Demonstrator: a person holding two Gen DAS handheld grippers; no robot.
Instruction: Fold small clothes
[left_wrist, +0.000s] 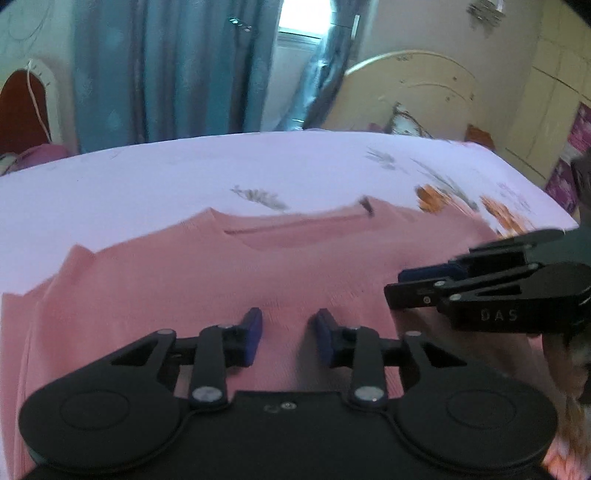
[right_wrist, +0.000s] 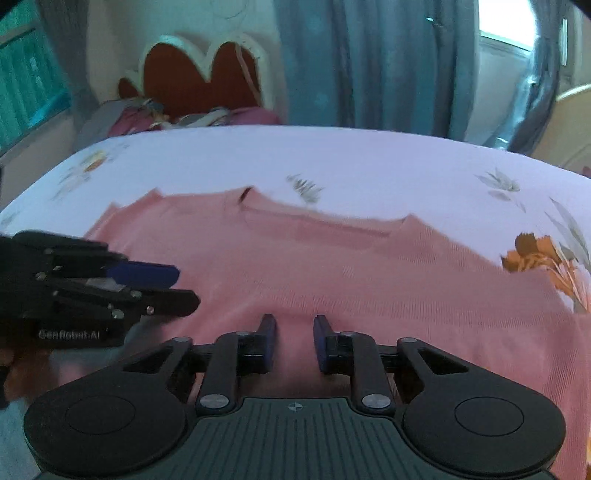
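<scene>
A pink knit top (left_wrist: 258, 273) lies spread flat on the bed, neckline toward the far side; it also fills the right wrist view (right_wrist: 369, 280). My left gripper (left_wrist: 287, 334) is open and empty, its blue pads just above the near part of the top. My right gripper (right_wrist: 294, 341) is open and empty, also low over the near part. Each gripper shows in the other's view: the right one (left_wrist: 402, 282) at the right side, the left one (right_wrist: 181, 286) at the left side. Whether either touches the cloth I cannot tell.
The bed has a pale lilac sheet (left_wrist: 184, 173) with printed flowers (right_wrist: 532, 258). Blue curtains (left_wrist: 177, 66) and a window hang behind. A cream headboard (left_wrist: 413, 88) stands at the right, a red and white one (right_wrist: 199, 70) at the left with clutter.
</scene>
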